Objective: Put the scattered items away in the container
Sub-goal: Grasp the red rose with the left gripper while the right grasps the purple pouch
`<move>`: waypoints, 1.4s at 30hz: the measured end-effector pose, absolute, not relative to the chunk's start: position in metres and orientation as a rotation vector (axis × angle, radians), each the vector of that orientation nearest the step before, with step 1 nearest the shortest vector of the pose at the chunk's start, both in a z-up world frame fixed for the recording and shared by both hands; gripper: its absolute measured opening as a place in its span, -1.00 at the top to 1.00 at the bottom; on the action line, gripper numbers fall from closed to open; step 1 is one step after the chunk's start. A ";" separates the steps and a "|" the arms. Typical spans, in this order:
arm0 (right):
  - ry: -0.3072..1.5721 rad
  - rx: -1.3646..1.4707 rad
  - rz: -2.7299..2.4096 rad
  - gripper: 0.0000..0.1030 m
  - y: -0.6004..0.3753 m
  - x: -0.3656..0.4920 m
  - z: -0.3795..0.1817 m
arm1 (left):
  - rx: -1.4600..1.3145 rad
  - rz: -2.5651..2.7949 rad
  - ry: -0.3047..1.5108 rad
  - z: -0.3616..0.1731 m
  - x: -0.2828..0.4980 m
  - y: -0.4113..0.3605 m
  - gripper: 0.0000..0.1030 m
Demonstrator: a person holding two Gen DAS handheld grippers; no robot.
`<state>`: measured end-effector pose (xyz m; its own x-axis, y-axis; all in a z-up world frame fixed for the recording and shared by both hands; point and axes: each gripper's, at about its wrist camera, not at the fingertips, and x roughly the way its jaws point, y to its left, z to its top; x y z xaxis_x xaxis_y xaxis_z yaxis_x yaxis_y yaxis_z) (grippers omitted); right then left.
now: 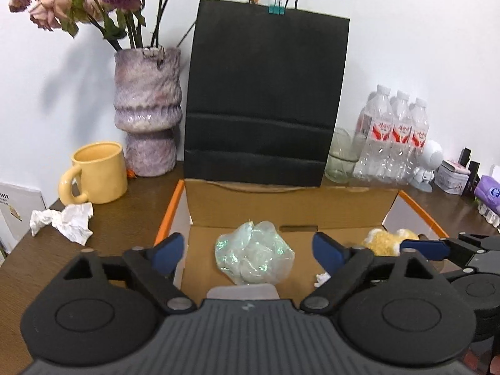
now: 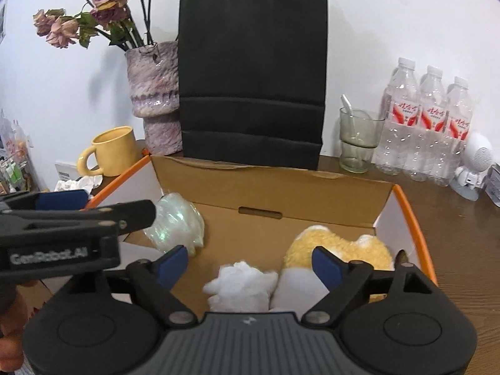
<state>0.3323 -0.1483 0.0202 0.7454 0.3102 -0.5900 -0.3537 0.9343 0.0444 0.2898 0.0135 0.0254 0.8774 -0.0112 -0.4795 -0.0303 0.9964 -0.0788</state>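
Both the left gripper [image 1: 248, 251] and right gripper [image 2: 250, 265] stand apart, empty, over the cardboard box [image 2: 275, 193]. Iridescent wrap [image 1: 253, 253] and plush toy [image 2: 337, 250], partly hidden, lie inside. Lower left reads "GenRobot.AI"; bottle labels [image 2: 431, 118] are illegible.

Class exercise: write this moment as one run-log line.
left gripper: open, over plastic wad in box | right gripper: open, over white tissue, plush toy | outside: crumpled paper

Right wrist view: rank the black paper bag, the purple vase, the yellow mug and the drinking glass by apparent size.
1. black paper bag
2. purple vase
3. yellow mug and drinking glass: too alike to rank, and fisheye distortion adds doubt.
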 end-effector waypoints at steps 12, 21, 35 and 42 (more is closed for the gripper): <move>0.588 -0.043 0.350 -0.79 -0.161 0.305 0.045 | -0.071 0.046 0.432 0.050 0.255 0.018 -1.00; 0.520 -0.069 0.418 -0.80 -0.169 0.223 0.062 | -0.035 0.064 0.392 0.055 0.181 0.040 -1.00; 0.685 -0.079 0.380 -0.80 -0.156 0.186 0.000 | -0.027 0.040 0.572 -0.011 0.161 0.046 -0.86; 0.715 -0.042 0.385 -0.73 -0.161 0.190 -0.011 | 0.001 0.018 0.588 -0.022 0.167 0.040 -0.65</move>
